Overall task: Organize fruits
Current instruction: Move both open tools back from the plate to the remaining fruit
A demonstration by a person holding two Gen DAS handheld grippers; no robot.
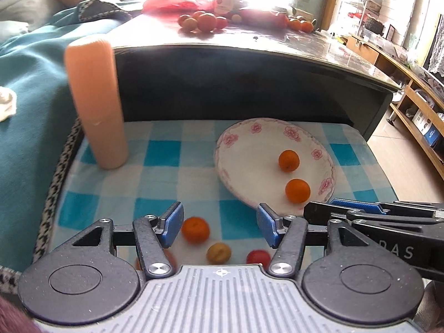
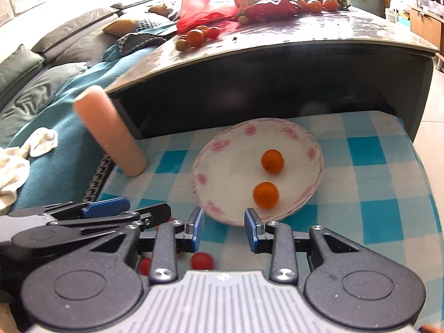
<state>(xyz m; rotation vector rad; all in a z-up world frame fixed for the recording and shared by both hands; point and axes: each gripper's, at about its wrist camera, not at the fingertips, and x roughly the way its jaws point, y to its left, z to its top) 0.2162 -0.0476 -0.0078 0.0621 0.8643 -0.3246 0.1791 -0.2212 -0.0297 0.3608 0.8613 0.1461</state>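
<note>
A white plate with pink flowers (image 1: 244, 149) (image 2: 230, 166) lies on a blue checked cloth and holds two small oranges (image 1: 289, 160) (image 1: 297, 190) (image 2: 272, 161) (image 2: 265, 195). My left gripper (image 1: 220, 226) is open and empty above loose fruit on the cloth: an orange (image 1: 195, 229), a yellowish fruit (image 1: 218, 253) and a red one (image 1: 258, 258). My right gripper (image 2: 224, 229) is open and empty at the plate's near rim, with a red fruit (image 2: 202, 260) below it. Each gripper shows in the other's view (image 1: 374, 216) (image 2: 91, 216).
A peach-coloured cylinder (image 1: 95, 102) (image 2: 111, 130) stands on the cloth's far left corner. Behind is a dark table (image 1: 277, 41) (image 2: 305, 27) with more fruit (image 1: 202, 22) (image 2: 194, 37), a red bag and a jar. A teal sofa is on the left.
</note>
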